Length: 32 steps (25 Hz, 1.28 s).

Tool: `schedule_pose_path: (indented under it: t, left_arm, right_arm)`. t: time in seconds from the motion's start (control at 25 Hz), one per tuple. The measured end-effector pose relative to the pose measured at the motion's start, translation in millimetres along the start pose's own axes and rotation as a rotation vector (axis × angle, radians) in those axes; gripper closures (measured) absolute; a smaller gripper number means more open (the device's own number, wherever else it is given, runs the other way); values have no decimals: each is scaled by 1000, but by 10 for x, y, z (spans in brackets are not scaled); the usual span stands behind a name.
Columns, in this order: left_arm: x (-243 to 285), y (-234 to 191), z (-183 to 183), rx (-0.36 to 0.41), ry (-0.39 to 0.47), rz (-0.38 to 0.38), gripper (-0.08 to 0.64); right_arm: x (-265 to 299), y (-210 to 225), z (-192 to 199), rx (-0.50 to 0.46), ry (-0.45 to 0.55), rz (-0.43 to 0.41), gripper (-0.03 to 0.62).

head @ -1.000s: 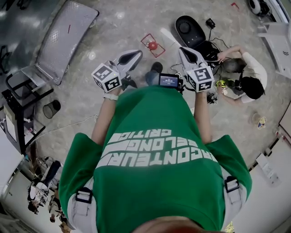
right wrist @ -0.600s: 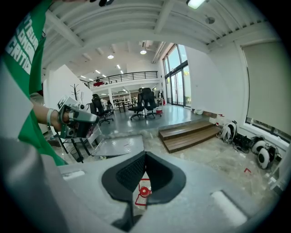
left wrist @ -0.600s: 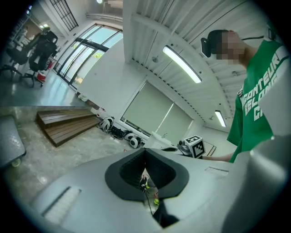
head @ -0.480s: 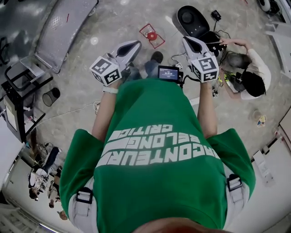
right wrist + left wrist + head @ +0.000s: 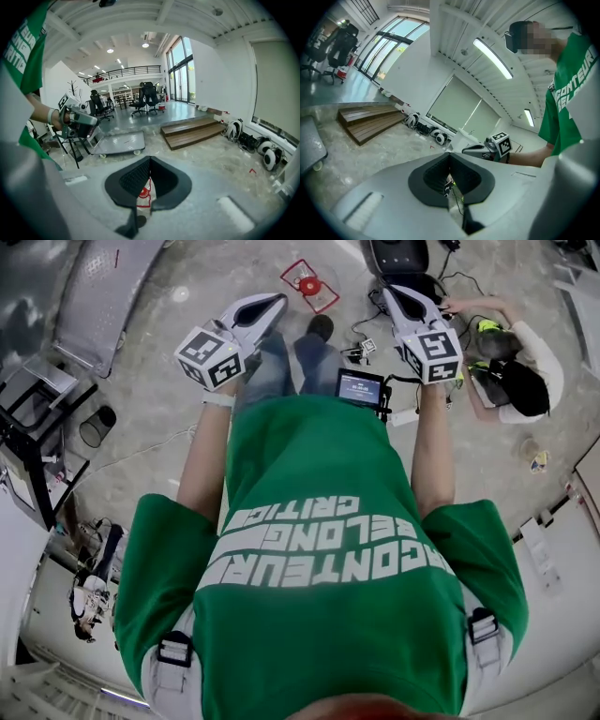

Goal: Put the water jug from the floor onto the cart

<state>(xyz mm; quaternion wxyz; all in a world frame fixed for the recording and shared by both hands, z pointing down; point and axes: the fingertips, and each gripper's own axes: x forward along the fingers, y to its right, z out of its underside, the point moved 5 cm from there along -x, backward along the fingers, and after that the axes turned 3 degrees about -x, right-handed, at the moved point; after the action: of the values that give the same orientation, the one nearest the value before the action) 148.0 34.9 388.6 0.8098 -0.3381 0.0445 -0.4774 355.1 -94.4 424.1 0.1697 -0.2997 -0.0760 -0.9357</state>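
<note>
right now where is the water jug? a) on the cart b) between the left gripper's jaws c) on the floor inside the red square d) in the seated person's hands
c: the head view shows the red-capped water jug standing on the floor inside the red square, apart from the cart at upper left.

We wear a green short-sleeved T-shirt (image 5: 309,634) with white block lettering (image 5: 319,554), grey shoulder straps (image 5: 174,652) with black buckles (image 5: 480,622), blue jeans (image 5: 281,367), a dark shoe (image 5: 321,327) and a white wristband (image 5: 217,399). Our pale grey left gripper (image 5: 273,302) and right gripper (image 5: 393,292) each carry a white cube (image 5: 211,357) with black square markers.
</note>
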Motion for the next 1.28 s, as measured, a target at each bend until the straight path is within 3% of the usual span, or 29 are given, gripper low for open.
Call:
schedule_pose_path:
  t: [0.36,0.84,1.28]
  left_arm:
    - [252,-502,259,-24,-68,0,549]
    - [619,-1278,1107,-100,-115,-41,549]
    - [1089,-1875,1805,-108,-236,-35,549]
  right_arm:
    - [444,-1,494,26,-85,-14,600]
    - [1338,-140,1417,38,-171,-105,600]
    - [1967,-231,2173,86,-233,-166,600]
